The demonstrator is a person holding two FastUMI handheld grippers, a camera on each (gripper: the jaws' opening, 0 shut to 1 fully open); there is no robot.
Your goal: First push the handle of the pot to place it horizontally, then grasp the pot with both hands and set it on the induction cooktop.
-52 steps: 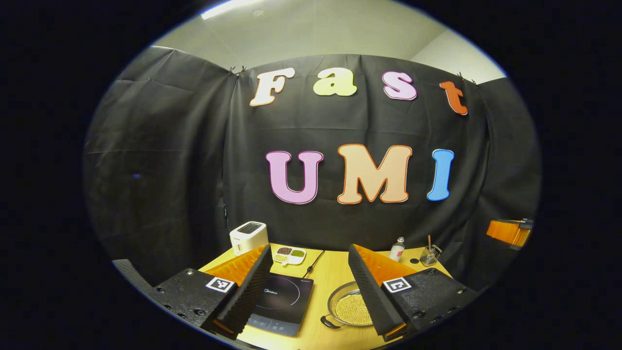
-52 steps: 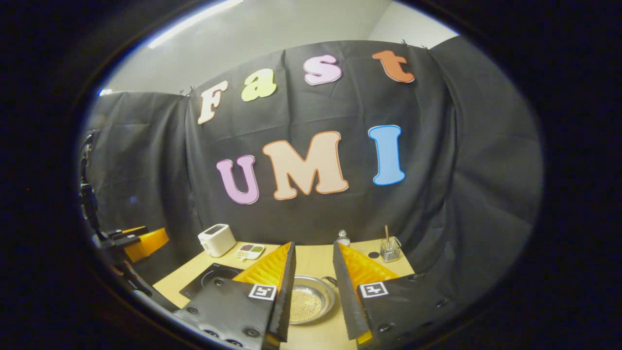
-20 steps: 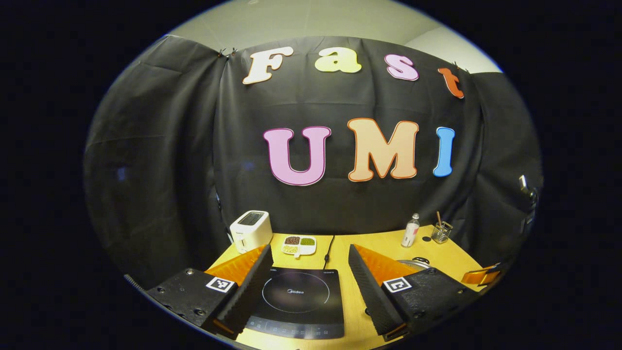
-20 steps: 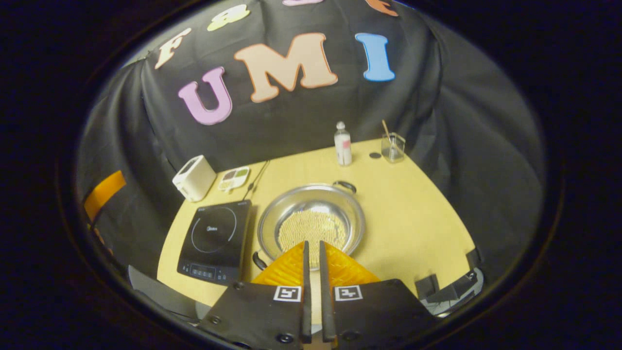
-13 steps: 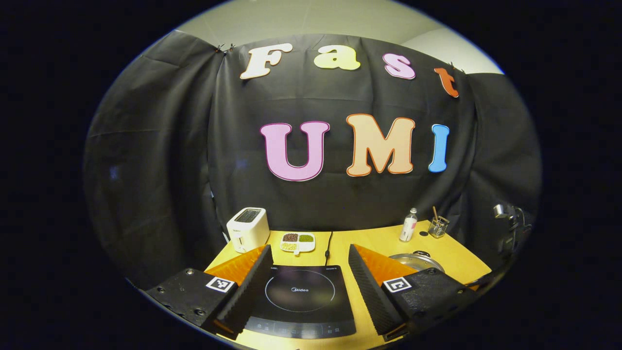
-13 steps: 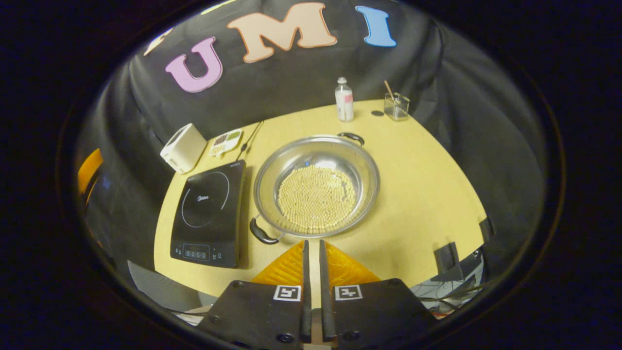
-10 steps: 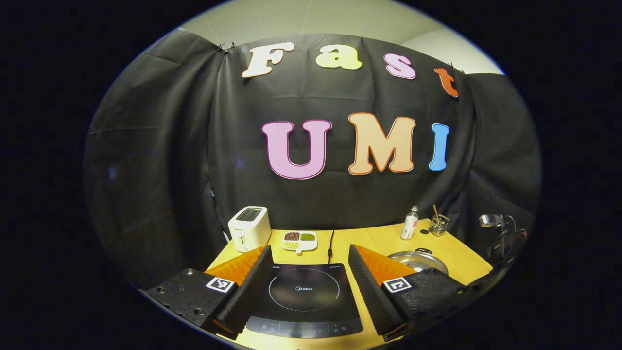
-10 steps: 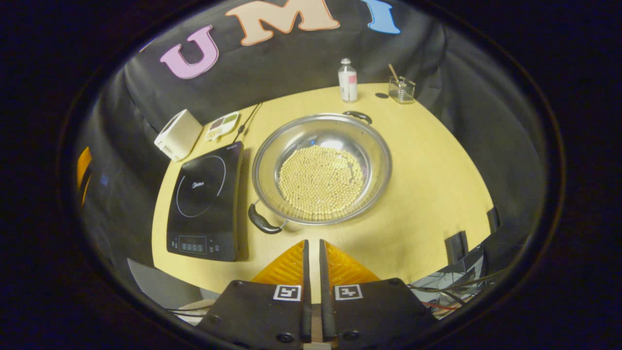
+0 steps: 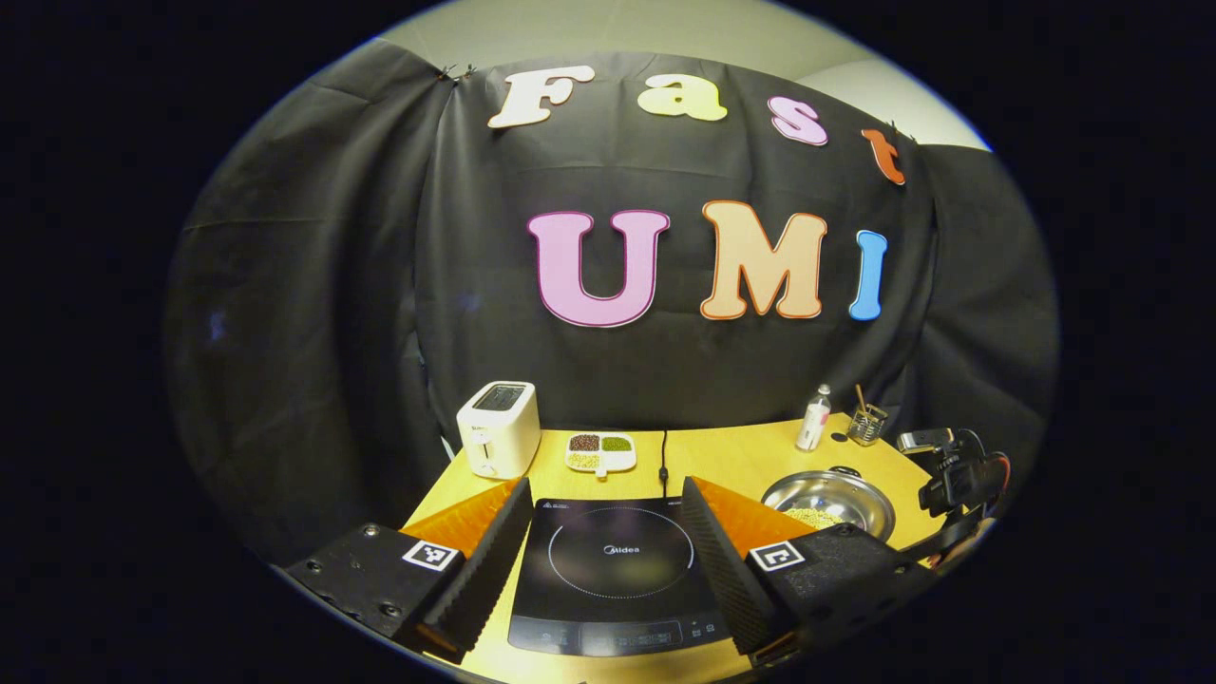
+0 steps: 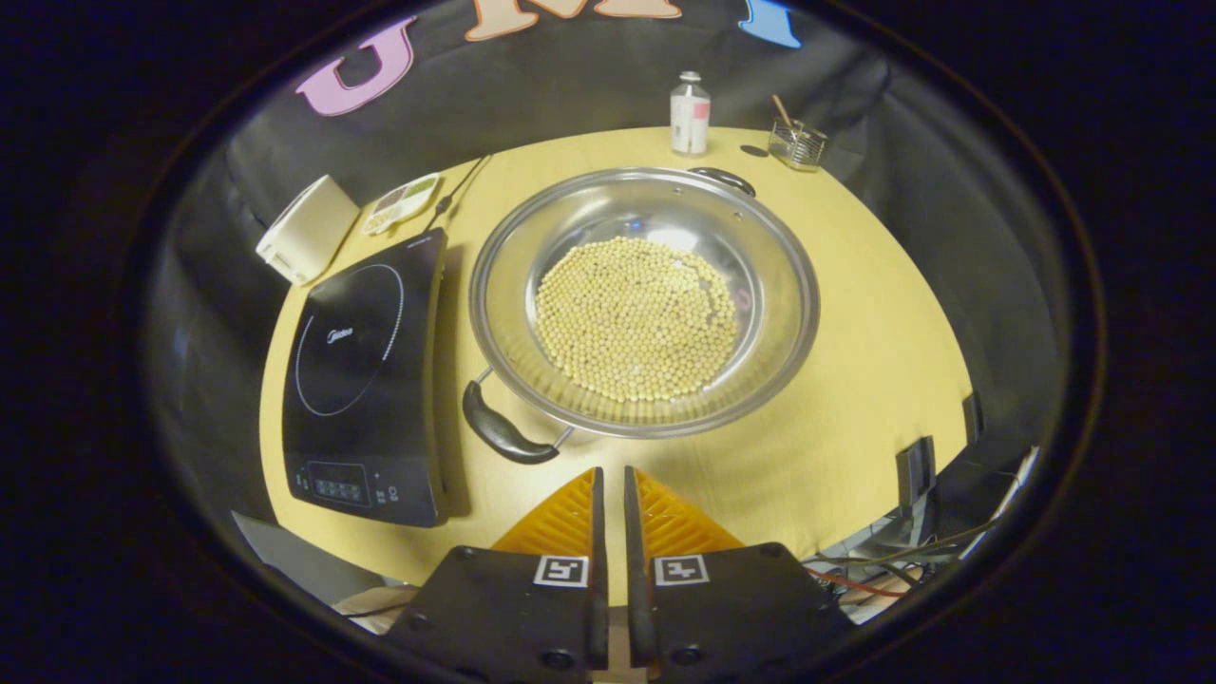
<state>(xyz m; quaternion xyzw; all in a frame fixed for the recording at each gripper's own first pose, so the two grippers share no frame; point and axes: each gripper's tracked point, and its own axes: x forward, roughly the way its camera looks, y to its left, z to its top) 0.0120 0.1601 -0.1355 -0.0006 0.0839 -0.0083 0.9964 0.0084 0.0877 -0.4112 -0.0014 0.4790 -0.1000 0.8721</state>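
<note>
My right tool [image 10: 609,475] is nearly closed, empty, above the bench [image 10: 855,313] near the steel pot [image 10: 644,299]'s black handle [image 10: 503,432]; left tool [image 9: 603,494] wide over the black induction cooktop [image 9: 617,575].

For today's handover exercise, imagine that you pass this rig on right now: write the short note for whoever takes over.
Left hand-held gripper: open, empty, hovering above the induction cooktop.
Right hand-held gripper: shut, empty, above the table just short of the pot's near handle.
Pot: full of beans, on the table right of the cooktop; its handles sit diagonally, near-left and far-right.
Done: nothing yet.
Left: push the handle until horizontal, grasp the pot with both grippers, set it on the cooktop.
</note>
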